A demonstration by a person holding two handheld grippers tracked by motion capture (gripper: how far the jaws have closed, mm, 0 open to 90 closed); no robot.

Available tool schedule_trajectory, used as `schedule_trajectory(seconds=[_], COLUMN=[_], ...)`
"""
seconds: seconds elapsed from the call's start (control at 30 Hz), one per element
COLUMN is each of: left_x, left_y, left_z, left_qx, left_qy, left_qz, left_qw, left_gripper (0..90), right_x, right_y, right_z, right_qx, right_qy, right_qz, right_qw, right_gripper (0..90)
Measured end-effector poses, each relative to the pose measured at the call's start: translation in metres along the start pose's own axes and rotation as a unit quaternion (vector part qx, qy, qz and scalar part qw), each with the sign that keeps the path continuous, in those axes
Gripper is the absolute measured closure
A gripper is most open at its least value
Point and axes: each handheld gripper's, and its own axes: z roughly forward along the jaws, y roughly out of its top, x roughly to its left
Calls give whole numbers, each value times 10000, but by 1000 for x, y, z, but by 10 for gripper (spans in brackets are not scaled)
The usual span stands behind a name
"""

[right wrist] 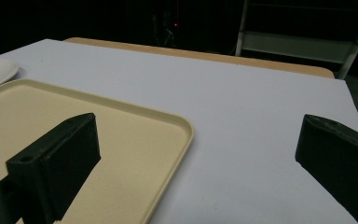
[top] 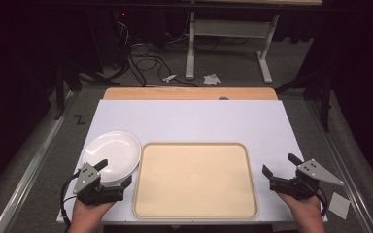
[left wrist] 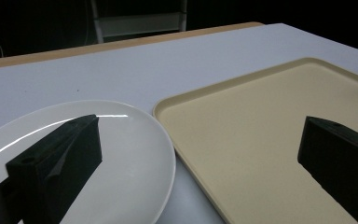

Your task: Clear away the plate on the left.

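Observation:
A beige tray [top: 195,178] lies near the front edge of the white table, with nothing on it. A white plate [top: 112,153] sits just left of it, its rim close to the tray's left edge. My left gripper [top: 113,173] hovers open at the plate's front edge, one jaw over the plate [left wrist: 121,158] and the other over the tray [left wrist: 242,140]. My right gripper [top: 280,164] is open just right of the tray, its left jaw over the tray's corner [right wrist: 135,140] and its right jaw above bare table. Nothing is held.
The white table top [top: 194,119] stretches back to a wooden strip [top: 189,93]. Beyond it stand a white desk frame [top: 228,43] and cables [top: 143,60] on the carpet. A scrap of paper [top: 339,205] lies on the floor at the right.

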Motion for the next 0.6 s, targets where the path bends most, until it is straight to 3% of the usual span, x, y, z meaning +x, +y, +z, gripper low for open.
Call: schedule_trajectory(seconds=[0.1, 0.2, 0.6], left_x=[1, 1, 0], left_y=[1, 0, -2], left_z=[0, 0, 1], left_qx=[-27, 10, 13], left_qy=[3, -3, -36], left_qz=[-135, -46, 1], left_qw=[9999, 10000, 10000], left_gripper=[3, 5, 6], right_x=[0, -2, -4], right_y=[-1, -2, -3], right_z=[1, 1, 0], right_qx=[50, 7, 14], right_qy=[-15, 14, -6], right_qz=[63, 70, 126], right_qw=[10000, 10000, 9999], right_gripper=[5, 5, 5])
